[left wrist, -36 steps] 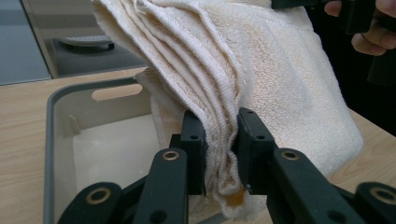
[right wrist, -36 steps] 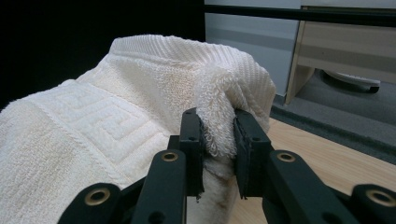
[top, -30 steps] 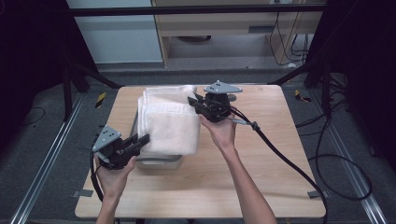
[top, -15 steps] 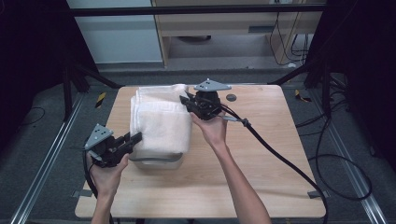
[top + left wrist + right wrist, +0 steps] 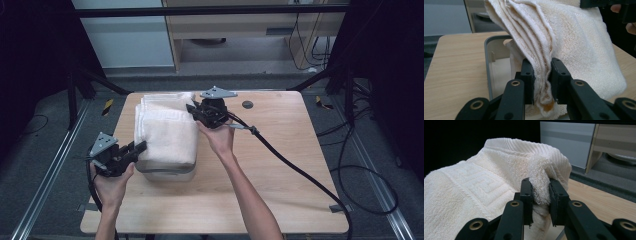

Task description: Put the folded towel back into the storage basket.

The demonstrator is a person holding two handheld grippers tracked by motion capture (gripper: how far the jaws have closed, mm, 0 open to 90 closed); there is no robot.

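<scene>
A folded cream towel [image 5: 164, 131] lies draped over a grey tray [image 5: 165, 175] on the left half of the wooden table. My left gripper [image 5: 140, 146] is shut on the towel's near left corner, its layered edges [image 5: 541, 82] pinched between the jaws. My right gripper [image 5: 192, 109] is shut on the far right corner, a thick fold of the towel [image 5: 541, 190] squeezed between its jaws. The tray's rim [image 5: 487, 65] and pale inside show under the lifted towel. The towel hides most of the tray.
The table [image 5: 280, 185] is bare wood to the right and front, with a small dark round hole [image 5: 247, 104] near its far edge. A black cable [image 5: 300, 172] trails from the right gripper across the table. A shelf unit [image 5: 225, 30] stands behind.
Both grippers have carried the towel leftward and nearer. The left gripper moved toward the table's left edge, and the towel now sits lower over the tray.
</scene>
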